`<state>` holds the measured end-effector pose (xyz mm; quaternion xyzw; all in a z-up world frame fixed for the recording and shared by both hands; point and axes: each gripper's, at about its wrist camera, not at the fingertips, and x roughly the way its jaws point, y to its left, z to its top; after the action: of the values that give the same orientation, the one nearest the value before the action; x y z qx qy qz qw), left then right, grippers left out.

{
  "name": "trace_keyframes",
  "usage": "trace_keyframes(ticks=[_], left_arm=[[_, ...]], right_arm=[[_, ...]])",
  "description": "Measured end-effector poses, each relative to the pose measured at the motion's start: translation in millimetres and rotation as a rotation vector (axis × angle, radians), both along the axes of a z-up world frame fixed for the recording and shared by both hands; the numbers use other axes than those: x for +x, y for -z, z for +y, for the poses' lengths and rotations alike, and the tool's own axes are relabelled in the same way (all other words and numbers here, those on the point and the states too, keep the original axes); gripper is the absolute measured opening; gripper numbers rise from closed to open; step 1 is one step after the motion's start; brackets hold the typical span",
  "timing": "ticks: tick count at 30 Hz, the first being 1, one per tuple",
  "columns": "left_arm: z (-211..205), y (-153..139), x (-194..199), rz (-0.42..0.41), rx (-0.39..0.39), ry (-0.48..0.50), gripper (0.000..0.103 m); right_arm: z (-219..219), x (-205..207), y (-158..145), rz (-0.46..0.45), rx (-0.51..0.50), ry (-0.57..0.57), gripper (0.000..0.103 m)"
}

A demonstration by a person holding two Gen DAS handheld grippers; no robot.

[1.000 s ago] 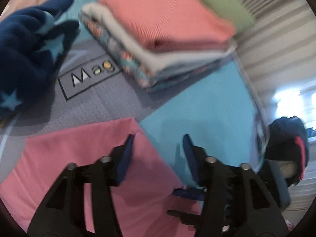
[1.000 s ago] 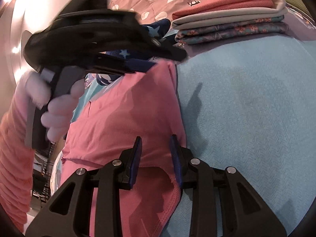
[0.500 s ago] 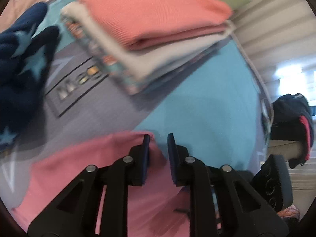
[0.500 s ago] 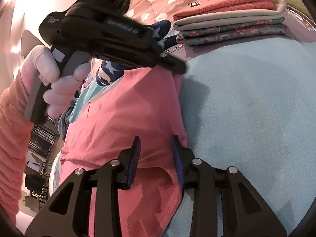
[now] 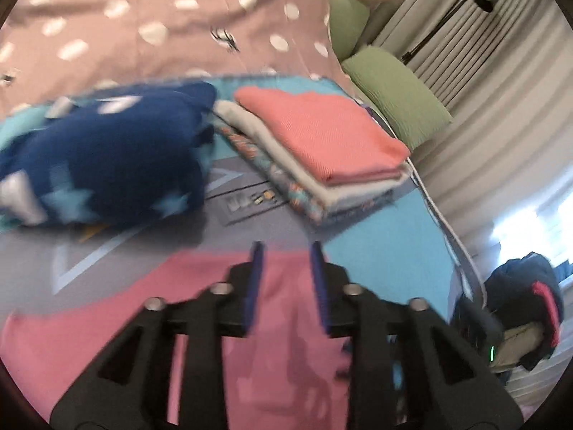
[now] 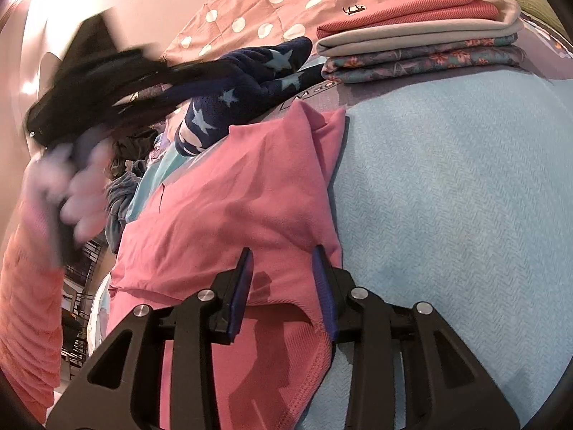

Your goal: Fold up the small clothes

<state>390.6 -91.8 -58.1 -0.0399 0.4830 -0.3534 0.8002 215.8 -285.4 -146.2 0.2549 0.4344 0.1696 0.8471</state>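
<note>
Left gripper is just a dark smear in the right wrist view, and the hand holding it is blurry too. Pink garment runs off the bottom edge.

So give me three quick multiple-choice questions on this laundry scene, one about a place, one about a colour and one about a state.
1. Where is the coral piece?
A. Under the navy garment
B. On top of the folded stack
C. On the floor

2. What colour are the stars on the navy garment?
A. Light blue
B. Yellow
C. Red

3. How is the right gripper?
A. Shut tight on nothing
B. Lifting the navy garment
C. Open, over the pink garment

Answers:
1 B, it is the uppermost layer, above the grey and floral ones.
2 A, pale blue stars show on the dark fabric.
3 C, its jaws stand apart with pink cloth lying flat between them.
</note>
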Motion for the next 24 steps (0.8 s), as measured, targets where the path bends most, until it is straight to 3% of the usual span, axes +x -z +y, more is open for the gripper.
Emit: trace_keyframes(ticks=[1, 5, 8, 10, 13, 17, 20, 24], left_arm=[[17.0, -4.3, -17.3, -0.017, -0.005, -0.010, 0.033], [88.1, -12.2, -86.5, -0.103, 0.015, -0.109, 0.053], [159.4, 1.3, -145.9, -0.151, 0.118, -0.238, 0.058], [200.0, 21.0, -180.3, -0.139, 0.183, -0.336, 0.059], [268.9, 54.5, -234.5, -0.054, 0.254, -0.522, 0.059], [320.5, 69.1, -302.7, 0.000, 0.123, -0.628, 0.063], [330.4, 78.9, -347.2, 0.044, -0.018, -0.570, 0.064], [315.0, 76.1, -373.7, 0.027, -0.065, -0.441, 0.064]], right_arm=[[-0.5, -0.3, -0.1, 0.000, 0.002, 0.000, 0.036], [-2.9, -0.6, -1.7, -0.001, -0.003, 0.000, 0.036], [-1.4, 0.1, -1.4, -0.007, -0.018, 0.001, 0.036], [1.3, 1.0, -2.0, -0.010, -0.030, 0.002, 0.036], [0.4, -6.2, -7.6, 0.001, -0.052, 0.023, 0.036], [-4.5, -57.3, -27.5, -0.015, -0.085, 0.004, 0.036], [-9.2, -110.6, -30.1, -0.002, -0.072, -0.057, 0.037], [-10.1, -179.3, -30.8, 0.037, -0.041, -0.104, 0.037]])
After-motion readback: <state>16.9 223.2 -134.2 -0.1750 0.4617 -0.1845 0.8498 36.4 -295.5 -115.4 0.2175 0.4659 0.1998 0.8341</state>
